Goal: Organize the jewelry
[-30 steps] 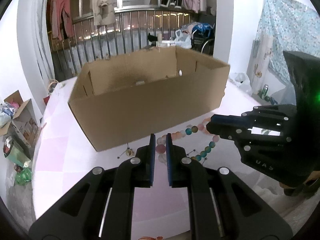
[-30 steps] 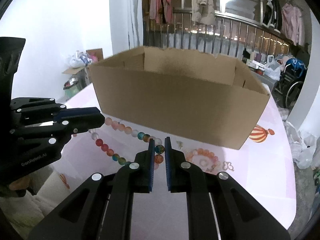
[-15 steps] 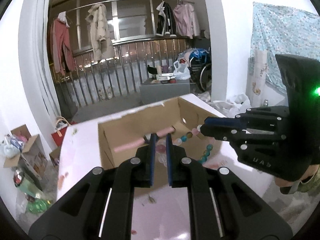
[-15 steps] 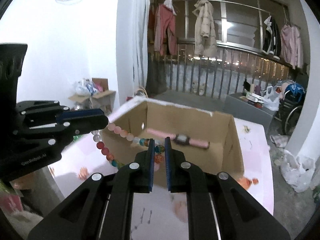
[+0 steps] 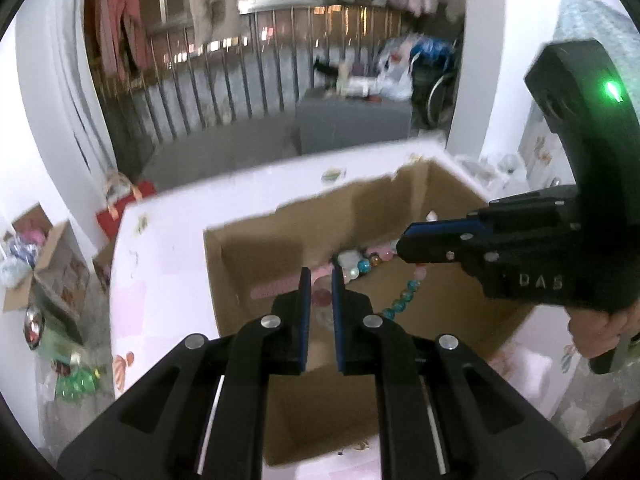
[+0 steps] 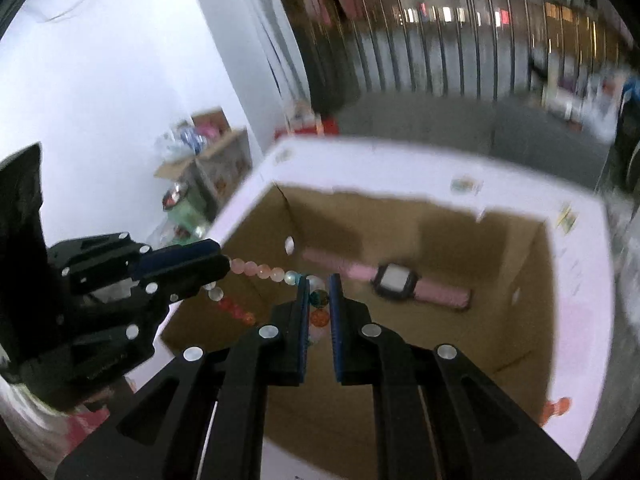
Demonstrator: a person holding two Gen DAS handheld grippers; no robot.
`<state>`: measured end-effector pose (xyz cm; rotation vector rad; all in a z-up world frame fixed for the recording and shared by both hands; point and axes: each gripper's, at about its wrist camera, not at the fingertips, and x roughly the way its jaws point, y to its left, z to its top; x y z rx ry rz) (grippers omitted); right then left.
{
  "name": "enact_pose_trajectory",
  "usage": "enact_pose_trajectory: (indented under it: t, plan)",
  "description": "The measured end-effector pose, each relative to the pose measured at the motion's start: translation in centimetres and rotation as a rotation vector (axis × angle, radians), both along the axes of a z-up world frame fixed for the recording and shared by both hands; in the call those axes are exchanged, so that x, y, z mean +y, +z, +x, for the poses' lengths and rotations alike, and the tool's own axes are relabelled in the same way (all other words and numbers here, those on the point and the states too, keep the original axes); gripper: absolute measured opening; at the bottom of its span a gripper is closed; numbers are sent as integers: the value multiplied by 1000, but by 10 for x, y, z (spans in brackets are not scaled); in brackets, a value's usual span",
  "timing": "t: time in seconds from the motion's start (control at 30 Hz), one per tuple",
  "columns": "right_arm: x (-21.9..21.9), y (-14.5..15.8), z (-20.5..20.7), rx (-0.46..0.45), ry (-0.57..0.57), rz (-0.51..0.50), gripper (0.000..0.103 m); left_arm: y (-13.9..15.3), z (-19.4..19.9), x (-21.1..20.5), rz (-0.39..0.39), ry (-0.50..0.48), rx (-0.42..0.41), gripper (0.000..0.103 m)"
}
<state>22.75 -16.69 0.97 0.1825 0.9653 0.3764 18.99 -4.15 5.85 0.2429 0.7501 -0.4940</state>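
Both views are motion-blurred; the background cannot be read. The bead necklace (image 6: 256,270), its pink, teal and orange beads partly hidden behind the fingers, hangs over the open cardboard box (image 6: 532,320). The left gripper (image 5: 319,280) and the right gripper (image 6: 319,286) each pinch it. A pink watch (image 6: 396,280) lies inside the box.
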Motion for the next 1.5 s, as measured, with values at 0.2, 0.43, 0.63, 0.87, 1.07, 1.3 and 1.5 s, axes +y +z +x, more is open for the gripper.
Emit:
enact_pose_trajectory:
  t: [0.2,0.43,0.63,0.87,1.07,1.3,1.5]
  plan:
    - [-6,-56,47,278,-27,107,10,-37,42,-7,99,17,141,9]
    - [-5,-95,70,466,-21,168,11,-52,53,-8,158,0,182,10]
    - [-7,-107,74,499,-27,193,11,-51,53,-8,174,22,176,19]
    - [-10,-86,66,418,-27,161,18,-39,43,-1,146,50,128,25]
    - [-13,-46,36,260,-20,91,26,-17,16,6,81,58,53,26]
    - [-26,1,-21,34,-35,19,26,10,-36,25,-13,49,-55,27]
    - [-31,30,-101,-191,-41,-30,26,23,-86,44,-85,30,-130,27]
